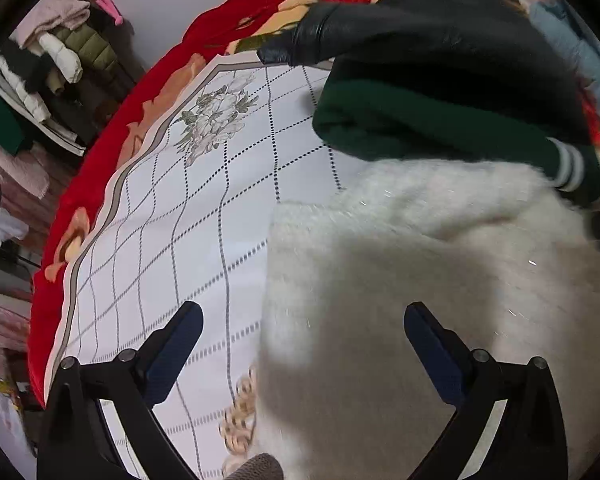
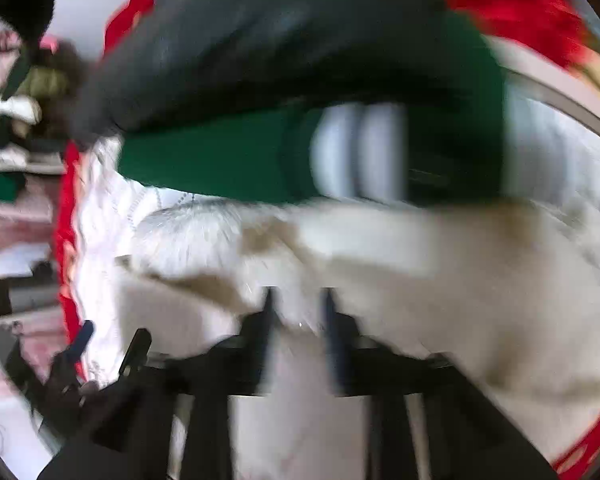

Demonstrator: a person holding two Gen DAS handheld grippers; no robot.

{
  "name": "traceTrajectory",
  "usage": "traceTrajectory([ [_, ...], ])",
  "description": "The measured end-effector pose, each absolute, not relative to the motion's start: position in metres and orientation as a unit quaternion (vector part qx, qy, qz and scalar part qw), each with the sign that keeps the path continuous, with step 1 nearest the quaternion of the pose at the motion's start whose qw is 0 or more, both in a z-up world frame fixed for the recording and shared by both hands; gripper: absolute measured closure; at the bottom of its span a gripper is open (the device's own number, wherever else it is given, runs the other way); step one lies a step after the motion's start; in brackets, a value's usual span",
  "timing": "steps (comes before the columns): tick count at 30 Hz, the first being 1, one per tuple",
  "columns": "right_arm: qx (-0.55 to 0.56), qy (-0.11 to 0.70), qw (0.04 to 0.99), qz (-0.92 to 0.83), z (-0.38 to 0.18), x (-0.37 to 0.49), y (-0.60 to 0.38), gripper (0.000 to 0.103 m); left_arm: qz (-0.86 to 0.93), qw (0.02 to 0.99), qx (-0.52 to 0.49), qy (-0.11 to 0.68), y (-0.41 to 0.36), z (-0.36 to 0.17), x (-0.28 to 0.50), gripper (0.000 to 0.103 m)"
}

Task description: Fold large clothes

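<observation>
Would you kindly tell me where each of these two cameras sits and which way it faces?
Left wrist: on the left gripper, looking steeply down over its wide-open jaws at the white fluffy garment on the checked bed cover.
Right wrist: on the right gripper, looking down, blurred, jaws narrowly apart over the same garment; the left gripper shows at lower left.
Shared: white garment and the green-and-black jacket.
</observation>
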State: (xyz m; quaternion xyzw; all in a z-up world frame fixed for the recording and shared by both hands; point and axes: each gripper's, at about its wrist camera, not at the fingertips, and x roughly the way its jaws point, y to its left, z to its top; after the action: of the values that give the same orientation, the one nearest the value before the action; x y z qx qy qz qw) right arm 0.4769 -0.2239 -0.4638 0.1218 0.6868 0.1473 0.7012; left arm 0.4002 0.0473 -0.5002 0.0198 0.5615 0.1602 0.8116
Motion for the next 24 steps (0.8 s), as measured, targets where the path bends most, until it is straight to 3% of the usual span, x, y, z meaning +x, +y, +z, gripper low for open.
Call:
traceTrajectory([
  [1, 0.133, 0.678, 0.711, 0.129, -0.449, 0.461, -0.25, 0.031, 0.157, 0.812, 0.016, 0.562, 0.042, -0.495, 0.392, 0.0],
  [2, 0.142, 0.671, 0.719, 0.11, -0.438, 0.444, -0.273, 0.027, 0.155, 0.812, 0.014, 0.563, 0.038, -0.492, 0.385, 0.0],
  [6, 0.154, 0.686, 0.711, -0.004, -0.429, 0.354, -0.369, 0.027, 0.149, 0.804, 0.01, 0.575, 0.014, -0.488, 0.351, 0.0],
  [10, 0.186, 0.741, 0.644, -0.04, -0.49, 0.273, -0.397, 0.028, 0.136, 0.785, 0.014, 0.604, -0.013, -0.5, 0.317, 0.0],
  [12, 0.177, 0.743, 0.645, -0.031, -0.513, 0.26, -0.398, 0.059, 0.134, 0.776, 0.027, 0.615, -0.022, -0.508, 0.303, 0.0],
  [13, 0.167, 0.735, 0.656, -0.049, -0.521, 0.258, -0.409, 0.092, 0.137, 0.769, 0.035, 0.623, -0.025, -0.513, 0.297, 0.0],
  [16, 0.259, 0.705, 0.651, -0.106, -0.54, 0.248, -0.453, 0.084, 0.154, 0.759, 0.041, 0.632, -0.016, -0.517, 0.284, 0.0],
  [18, 0.254, 0.709, 0.649, -0.109, -0.538, 0.248, -0.453, 0.079, 0.169, 0.754, 0.031, 0.634, 0.001, -0.514, 0.275, 0.0],
  [21, 0.191, 0.708, 0.674, -0.09, -0.516, 0.247, -0.42, 0.044, 0.179, 0.744, 0.016, 0.644, 0.028, -0.515, 0.262, 0.0],
  [22, 0.175, 0.704, 0.684, -0.078, -0.507, 0.244, -0.412, 0.027, 0.18, 0.739, 0.011, 0.649, 0.038, -0.518, 0.258, 0.0],
  [24, 0.15, 0.697, 0.695, -0.087, -0.5, 0.239, -0.407, 0.022, 0.188, 0.731, 0.008, 0.656, 0.058, -0.527, 0.254, 0.0],
])
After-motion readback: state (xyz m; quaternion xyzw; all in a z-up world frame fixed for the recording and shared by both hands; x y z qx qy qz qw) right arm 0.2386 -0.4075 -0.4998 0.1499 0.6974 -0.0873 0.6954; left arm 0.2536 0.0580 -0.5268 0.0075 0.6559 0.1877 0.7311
